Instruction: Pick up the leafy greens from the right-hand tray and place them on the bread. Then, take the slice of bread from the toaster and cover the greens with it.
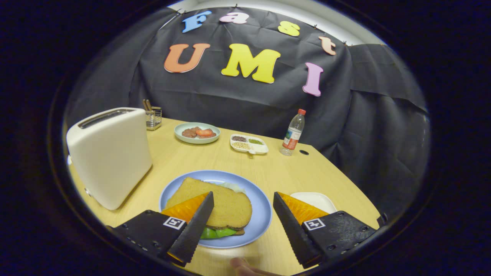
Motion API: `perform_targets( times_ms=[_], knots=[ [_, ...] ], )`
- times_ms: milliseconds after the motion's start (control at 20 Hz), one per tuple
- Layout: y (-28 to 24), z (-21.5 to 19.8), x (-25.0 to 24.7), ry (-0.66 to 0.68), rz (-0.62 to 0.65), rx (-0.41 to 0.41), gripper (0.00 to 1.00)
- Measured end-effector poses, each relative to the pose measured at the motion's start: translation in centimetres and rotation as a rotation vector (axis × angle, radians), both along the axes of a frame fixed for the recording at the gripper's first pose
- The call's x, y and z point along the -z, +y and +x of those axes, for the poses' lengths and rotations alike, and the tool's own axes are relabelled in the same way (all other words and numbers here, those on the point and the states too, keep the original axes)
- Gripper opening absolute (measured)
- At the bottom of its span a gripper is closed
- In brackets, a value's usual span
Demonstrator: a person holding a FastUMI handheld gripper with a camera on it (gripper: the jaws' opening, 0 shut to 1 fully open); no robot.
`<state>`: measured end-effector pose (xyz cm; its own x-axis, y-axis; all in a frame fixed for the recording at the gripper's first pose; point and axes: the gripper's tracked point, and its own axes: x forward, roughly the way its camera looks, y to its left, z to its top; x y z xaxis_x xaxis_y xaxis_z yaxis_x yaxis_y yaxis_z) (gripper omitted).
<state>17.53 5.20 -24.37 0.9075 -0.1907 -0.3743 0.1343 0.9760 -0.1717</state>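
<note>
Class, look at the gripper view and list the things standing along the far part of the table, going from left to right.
toaster → metal holder with sticks → green plate of meat and tomato → divided white dish of seeds → water bottle. The gripper is open above the blue plate.

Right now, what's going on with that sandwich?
Gripper open, holding nothing. Bread slice covers the greens on the blue plate. Nothing in the way.

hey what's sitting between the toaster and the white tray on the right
In the gripper view, the blue plate with the sandwich lies between the toaster and white tray. The gripper hangs above, jaws open.
</note>
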Motion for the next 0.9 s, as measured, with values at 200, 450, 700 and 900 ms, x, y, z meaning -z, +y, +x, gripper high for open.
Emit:
perform_targets(
  times_ms=[200, 450, 700, 900],
  knots=[
    [1.4, -3.3, -4.9, -0.081, 0.116, -0.025, 0.96],
    [1.9, -8.5, -12.9, -0.206, 0.147, -0.014, 0.95],
    [2.6, -13.0, -18.3, -0.295, 0.159, -0.009, 0.96],
    [3.2, -16.2, -19.9, -0.318, 0.132, -0.031, 0.96]
  ],
)
